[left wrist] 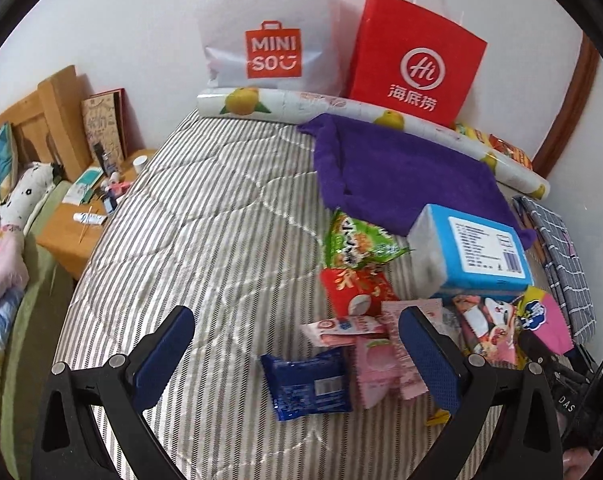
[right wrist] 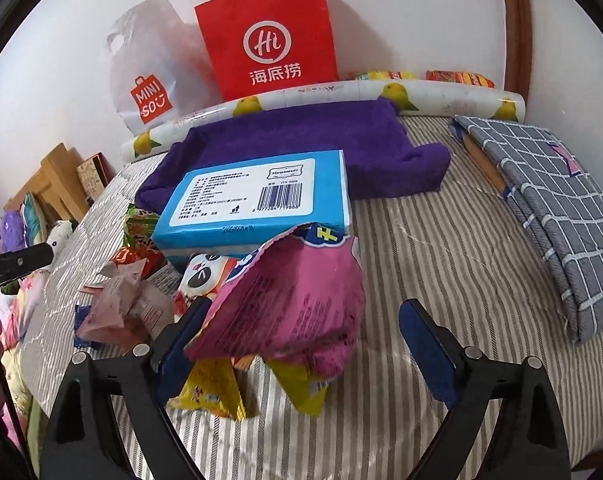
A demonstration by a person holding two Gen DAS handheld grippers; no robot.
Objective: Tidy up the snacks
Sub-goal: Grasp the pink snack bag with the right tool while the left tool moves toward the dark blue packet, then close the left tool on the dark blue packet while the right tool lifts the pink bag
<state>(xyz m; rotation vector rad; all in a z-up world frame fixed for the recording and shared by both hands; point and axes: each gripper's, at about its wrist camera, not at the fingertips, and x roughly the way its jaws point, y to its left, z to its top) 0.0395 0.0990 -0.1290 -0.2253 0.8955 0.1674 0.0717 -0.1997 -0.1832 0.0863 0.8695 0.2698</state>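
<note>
Several snack packets lie in a heap on a striped bed. In the left wrist view my left gripper (left wrist: 297, 340) is open and empty above a dark blue packet (left wrist: 307, 382), with a pink packet (left wrist: 375, 368), a red packet (left wrist: 357, 286) and a green packet (left wrist: 357, 240) just beyond. In the right wrist view my right gripper (right wrist: 305, 332) is open; a pink and yellow snack bag (right wrist: 289, 300) lies between the fingers, against the left one. A blue tissue pack (right wrist: 257, 200) lies behind it.
A purple towel (left wrist: 397, 176), a lemon-print roll (left wrist: 301, 106), a white MINISO bag (left wrist: 269, 28) and a red paper bag (left wrist: 417, 60) stand at the wall. A grey checked cloth (right wrist: 549, 200) lies right. A wooden nightstand (left wrist: 67, 236) stands left.
</note>
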